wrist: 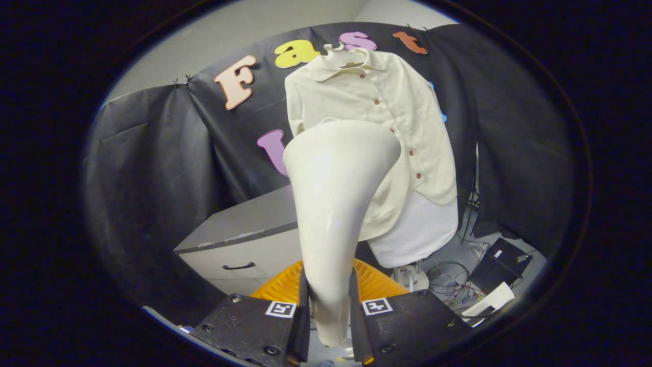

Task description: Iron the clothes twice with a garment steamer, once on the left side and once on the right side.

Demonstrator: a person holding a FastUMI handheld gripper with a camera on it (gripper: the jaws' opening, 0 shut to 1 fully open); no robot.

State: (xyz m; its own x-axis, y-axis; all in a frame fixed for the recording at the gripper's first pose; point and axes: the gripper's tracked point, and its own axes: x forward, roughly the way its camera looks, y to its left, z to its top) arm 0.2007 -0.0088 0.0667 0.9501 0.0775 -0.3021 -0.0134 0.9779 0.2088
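Observation:
My gripper (pixel 328 311) is shut on the handle of a cream garment steamer (pixel 333 188), both black fingers pressing its narrow lower part. The steamer widens upward into a broad head that points at the shirt beyond. A cream button-up shirt (pixel 402 97) with a collar and reddish buttons hangs on a white board (pixel 423 229) against the black cloth wall. The steamer's head covers the shirt's lower left part; I cannot tell whether it touches the fabric.
An orange ribbed basket (pixel 377 283) sits just beyond the fingers, below the steamer. A grey cabinet (pixel 239 239) with a dark drawer handle stands to the left. Loose cables (pixel 448 285) and dark boxes (pixel 501 265) lie on the floor to the right of the board's foot.

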